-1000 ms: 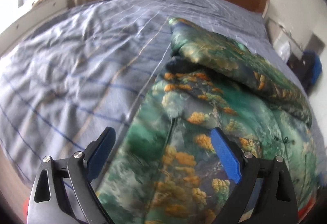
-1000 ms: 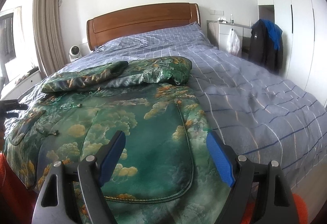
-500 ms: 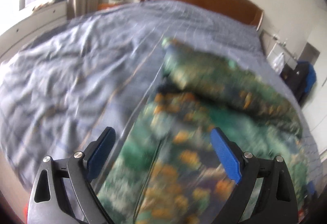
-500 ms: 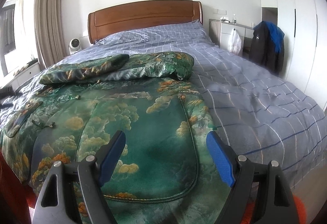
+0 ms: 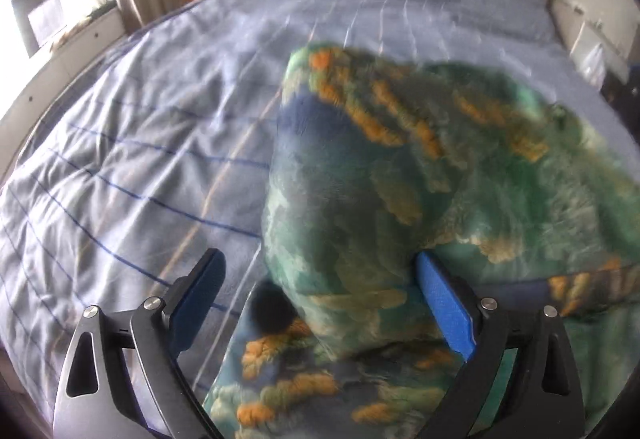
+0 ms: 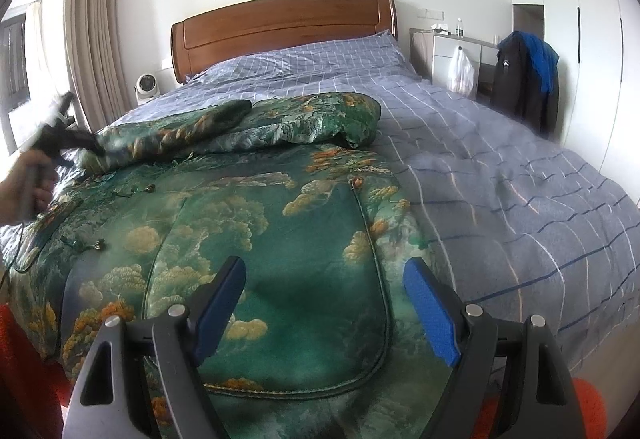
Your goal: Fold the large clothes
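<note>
A large green padded garment with orange and cream cloud patterns (image 6: pixel 280 223) lies spread on the bed, one sleeve (image 6: pixel 168 131) folded across its upper part. My left gripper (image 5: pixel 320 299) is open, its jaws wide around the end of that folded sleeve (image 5: pixel 340 199), which bulges between the blue pads. In the right wrist view the left gripper (image 6: pixel 60 139) shows at the far left by the sleeve end. My right gripper (image 6: pixel 324 299) is open and empty, hovering over the garment's lower hem.
The bed has a blue-grey checked cover (image 6: pixel 500 175) and a wooden headboard (image 6: pixel 280 27). A small white fan (image 6: pixel 146 89) stands left of the bed. A nightstand with a plastic bag (image 6: pixel 460 67) and a dark jacket on a chair (image 6: pixel 524 79) stand right.
My left gripper has moved forward along the garment's left edge to the folded sleeve, which now sits between its open jaws. My right gripper has stayed over the hem.
</note>
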